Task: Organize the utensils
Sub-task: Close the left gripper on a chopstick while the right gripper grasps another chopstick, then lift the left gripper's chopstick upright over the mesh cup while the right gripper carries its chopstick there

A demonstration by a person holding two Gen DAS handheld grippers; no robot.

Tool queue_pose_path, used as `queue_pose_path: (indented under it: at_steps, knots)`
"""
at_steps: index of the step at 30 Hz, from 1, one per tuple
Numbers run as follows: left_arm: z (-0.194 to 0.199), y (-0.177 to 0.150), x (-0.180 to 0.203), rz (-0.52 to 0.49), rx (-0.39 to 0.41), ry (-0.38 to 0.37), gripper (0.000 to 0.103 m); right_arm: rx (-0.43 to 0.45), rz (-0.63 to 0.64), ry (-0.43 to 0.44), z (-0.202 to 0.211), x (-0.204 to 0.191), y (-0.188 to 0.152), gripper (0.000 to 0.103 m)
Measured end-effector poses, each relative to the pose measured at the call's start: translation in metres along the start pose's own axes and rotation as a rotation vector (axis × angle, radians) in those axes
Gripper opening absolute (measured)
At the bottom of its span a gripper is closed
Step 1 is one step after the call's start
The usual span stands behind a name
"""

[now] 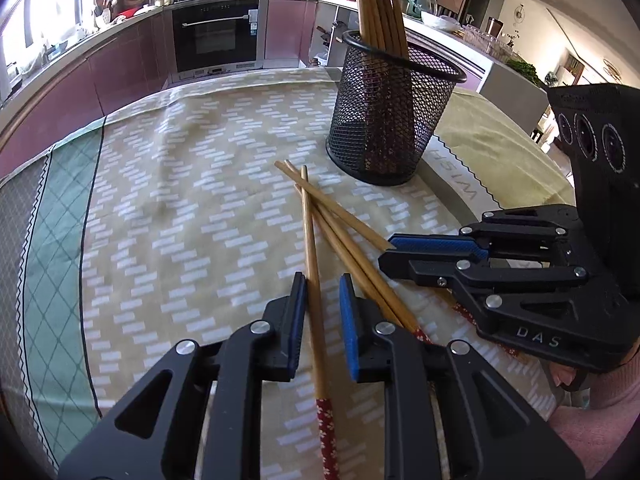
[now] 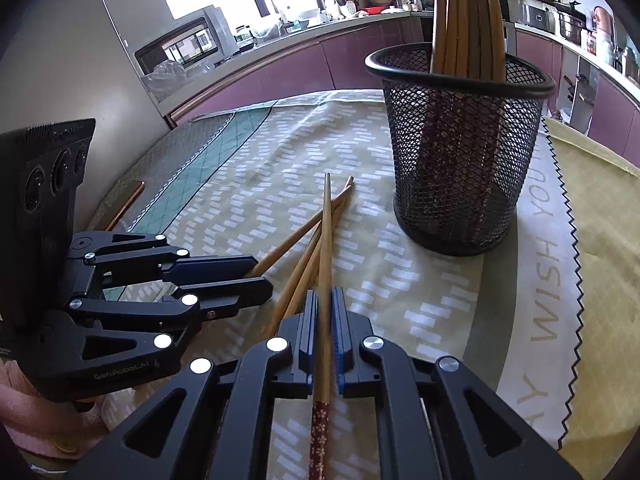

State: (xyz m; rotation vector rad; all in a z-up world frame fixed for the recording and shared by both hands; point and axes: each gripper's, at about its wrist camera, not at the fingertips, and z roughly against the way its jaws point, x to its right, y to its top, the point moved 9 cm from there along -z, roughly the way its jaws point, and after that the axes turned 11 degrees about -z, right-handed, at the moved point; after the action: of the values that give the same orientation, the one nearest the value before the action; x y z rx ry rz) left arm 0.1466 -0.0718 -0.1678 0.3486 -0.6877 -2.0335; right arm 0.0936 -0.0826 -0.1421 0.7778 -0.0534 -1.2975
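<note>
Kitchen desk (image 2: 400, 280): your right gripper (image 2: 325, 312) is clamping a chopstick (image 2: 326, 248); your left gripper (image 1: 323, 300) is standing slightly apart around another chopstick (image 1: 310, 248).

both grippers hanging low over the tablecloth (image 1: 168, 208)

left gripper (image 1: 323, 294) is sitting slightly parted, right gripper (image 2: 325, 306) is pinching tight, both angling down.

Table with patterned tablecloth (image 1: 192, 208) carries an upright black mesh holder (image 1: 384, 120) and loose wooden chopsticks (image 1: 340, 236) beside it.

chopsticks (image 2: 326, 248): tan, red floral ends | holder (image 2: 460, 152): black mesh | fingers (image 1: 298, 312): blue
</note>
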Motion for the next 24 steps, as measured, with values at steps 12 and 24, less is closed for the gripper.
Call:
queue_pose_path:
  at_steps: [12,24]
  knots:
    - [0.023,0.01,-0.001,0.032,0.064,-0.003,0.007,0.098,0.014,0.034,0.034,-0.004,0.012,0.006]
    - [0.074,0.043,0.005,0.033,0.199,-0.098,0.007,0.237,0.001,0.08,0.087,-0.005,0.04,0.006]
